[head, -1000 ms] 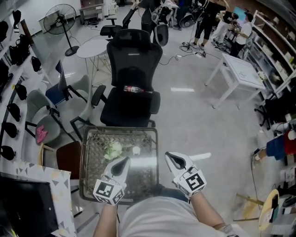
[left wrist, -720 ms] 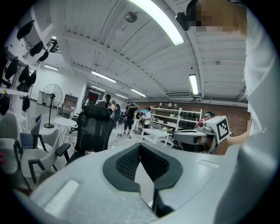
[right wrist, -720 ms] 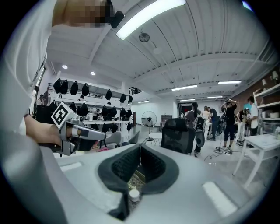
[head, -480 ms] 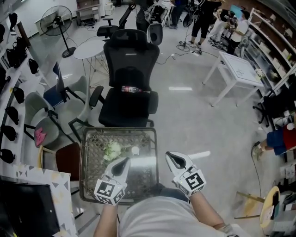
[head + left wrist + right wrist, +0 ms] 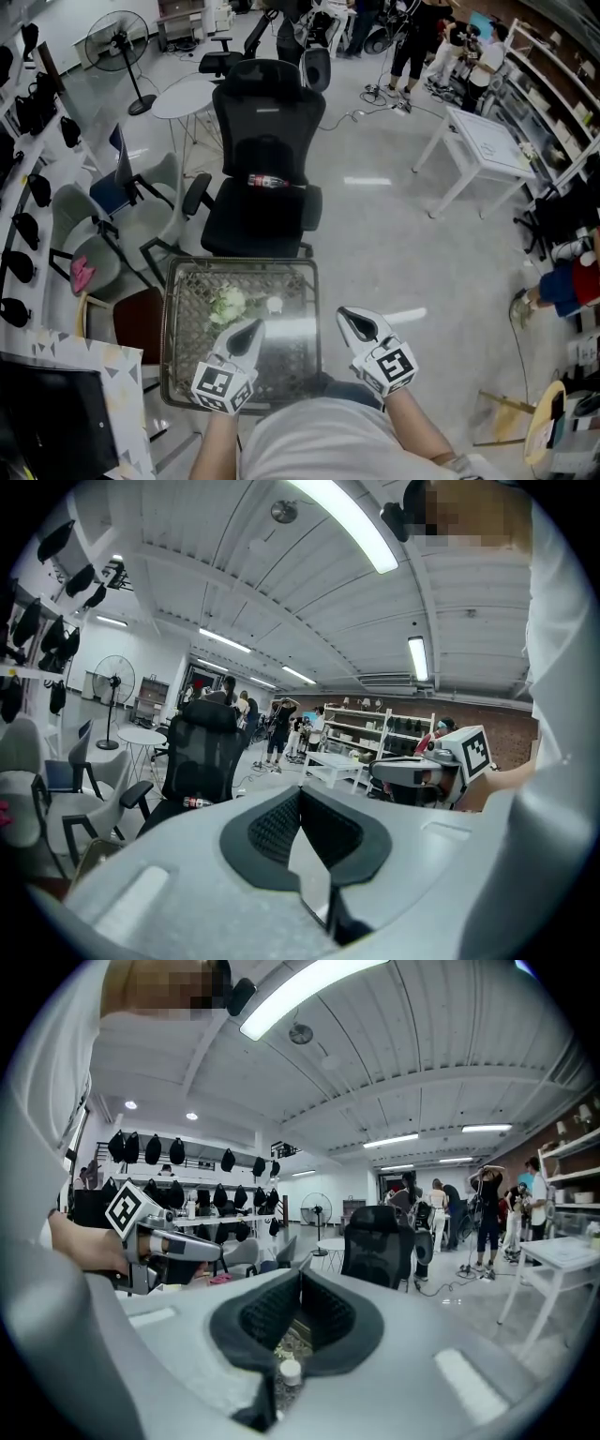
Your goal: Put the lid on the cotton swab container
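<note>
left claw (image 5: 255, 325): closed, empty, above near part of desk (image 5: 173, 375) | right claw (image 5: 344, 316): closed, empty, by desk's right edge | small white container (image 5: 275, 304): mid-desk, just right of green bundle (image 5: 228, 302)

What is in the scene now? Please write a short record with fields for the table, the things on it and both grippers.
table: small glass-topped table, in front of the person
on it: green-white clump; small white round item just right of it (container or lid, cannot tell)
left gripper: over the table's near part, jaw tips together, empty
right gripper: by the table's right edge, jaw tips together, empty
behind: black office chair, bottle on its seat
</note>
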`<state>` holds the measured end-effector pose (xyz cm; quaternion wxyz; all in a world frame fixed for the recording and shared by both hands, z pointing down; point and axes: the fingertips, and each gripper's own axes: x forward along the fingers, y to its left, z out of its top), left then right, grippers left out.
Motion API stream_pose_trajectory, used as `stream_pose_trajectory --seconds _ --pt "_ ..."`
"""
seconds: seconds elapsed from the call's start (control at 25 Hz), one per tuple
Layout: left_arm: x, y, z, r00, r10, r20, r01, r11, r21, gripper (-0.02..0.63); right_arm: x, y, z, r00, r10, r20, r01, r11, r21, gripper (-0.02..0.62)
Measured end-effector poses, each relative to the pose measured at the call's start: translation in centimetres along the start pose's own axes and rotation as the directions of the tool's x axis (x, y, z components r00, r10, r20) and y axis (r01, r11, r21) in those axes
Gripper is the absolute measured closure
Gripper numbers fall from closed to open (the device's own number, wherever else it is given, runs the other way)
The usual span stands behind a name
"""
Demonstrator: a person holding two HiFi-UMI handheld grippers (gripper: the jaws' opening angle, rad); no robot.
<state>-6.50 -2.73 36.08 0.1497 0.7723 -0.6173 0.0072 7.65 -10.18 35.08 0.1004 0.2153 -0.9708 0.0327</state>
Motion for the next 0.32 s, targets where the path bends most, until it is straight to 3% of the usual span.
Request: stream_pose_trajectory --seconds 0.32 --pt "-0.33 -0.03 -0.11 1.000 0.010 -0.003 -0.010 1.000 0.001 0.597 -0.11 0.07 -0.24 1.000 0.001 -0.006 -0.001 1.000 0.003 0.592"
